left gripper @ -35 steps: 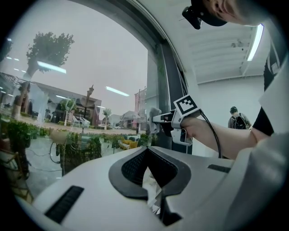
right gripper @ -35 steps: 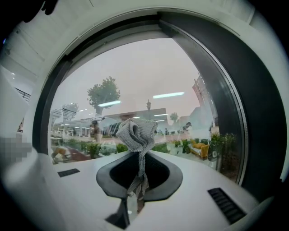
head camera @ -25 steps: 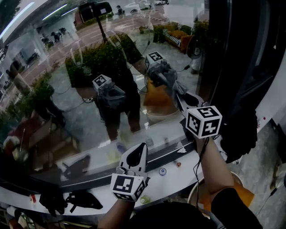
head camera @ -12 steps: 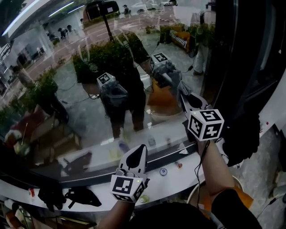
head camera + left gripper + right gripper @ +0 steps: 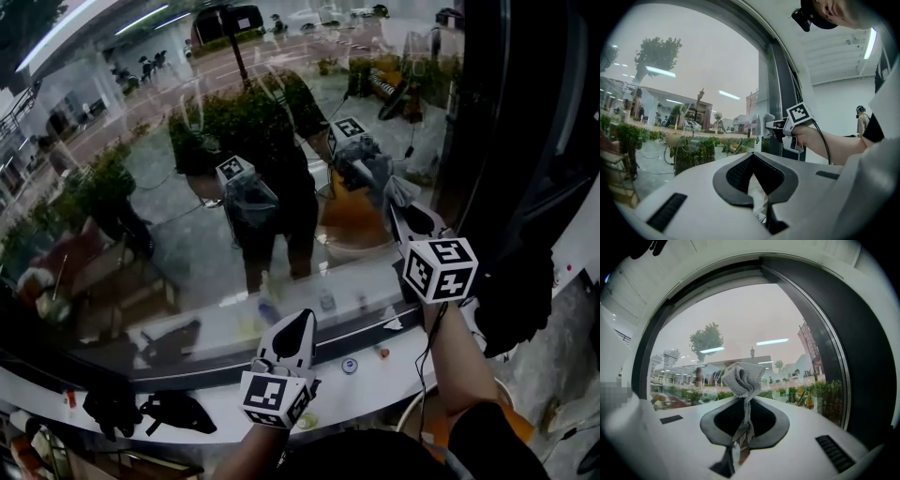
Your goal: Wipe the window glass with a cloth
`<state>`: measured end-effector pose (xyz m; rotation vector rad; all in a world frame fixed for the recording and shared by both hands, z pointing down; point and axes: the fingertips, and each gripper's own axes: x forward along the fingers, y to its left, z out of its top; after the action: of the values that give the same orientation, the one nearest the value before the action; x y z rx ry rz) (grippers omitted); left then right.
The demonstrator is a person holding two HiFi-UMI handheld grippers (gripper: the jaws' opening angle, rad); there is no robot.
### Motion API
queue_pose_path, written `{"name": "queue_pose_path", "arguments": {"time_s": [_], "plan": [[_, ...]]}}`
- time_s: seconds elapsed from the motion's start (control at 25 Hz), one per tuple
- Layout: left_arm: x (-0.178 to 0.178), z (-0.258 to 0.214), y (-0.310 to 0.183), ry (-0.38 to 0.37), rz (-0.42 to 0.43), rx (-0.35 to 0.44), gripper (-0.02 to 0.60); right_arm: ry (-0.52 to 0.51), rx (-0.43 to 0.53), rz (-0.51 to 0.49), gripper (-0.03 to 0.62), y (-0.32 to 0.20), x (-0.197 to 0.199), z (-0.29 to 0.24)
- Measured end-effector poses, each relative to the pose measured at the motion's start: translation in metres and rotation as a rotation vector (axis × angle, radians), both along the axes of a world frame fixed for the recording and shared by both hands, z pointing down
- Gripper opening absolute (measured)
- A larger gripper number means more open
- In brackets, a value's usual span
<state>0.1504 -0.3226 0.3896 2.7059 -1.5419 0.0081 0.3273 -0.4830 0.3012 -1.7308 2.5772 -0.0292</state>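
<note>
The window glass (image 5: 187,244) fills most of the head view and mirrors the person and both grippers. My right gripper (image 5: 411,217) is raised at the glass's right side, shut on a crumpled grey cloth (image 5: 401,191) that meets its own reflection on the pane. In the right gripper view the cloth (image 5: 743,378) bunches above the closed jaws, with the glass (image 5: 754,329) just beyond. My left gripper (image 5: 298,326) sits lower, over the sill, its jaws together and holding nothing that I can make out. The left gripper view shows the right gripper (image 5: 770,125) at the pane.
A white sill (image 5: 394,370) with a black track runs under the glass and carries a small cap (image 5: 349,366) and bits of debris. Black objects (image 5: 173,412) lie at its left end. A dark window frame (image 5: 525,141) borders the right, and a white-rimmed bucket (image 5: 409,412) stands below.
The right gripper with the cloth has shifted slightly right and down along the glass. The left gripper has kept its place over the sill.
</note>
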Motion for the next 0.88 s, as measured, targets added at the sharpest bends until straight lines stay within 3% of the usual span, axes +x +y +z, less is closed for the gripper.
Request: {"name": "queue_pose_path", "arguments": {"time_s": [0.52, 0.88], "plan": [[0.007, 0.004, -0.004, -0.022, 0.011, -0.012, 0.008, -0.005, 0.012, -0.018, 0.046, 0.0, -0.004, 0.0], [0.015, -0.019, -0.007, -0.028, 0.032, 0.021, 0.008, 0.015, -0.019, -0.022, 0.046, 0.004, -0.001, 0.003]]}}
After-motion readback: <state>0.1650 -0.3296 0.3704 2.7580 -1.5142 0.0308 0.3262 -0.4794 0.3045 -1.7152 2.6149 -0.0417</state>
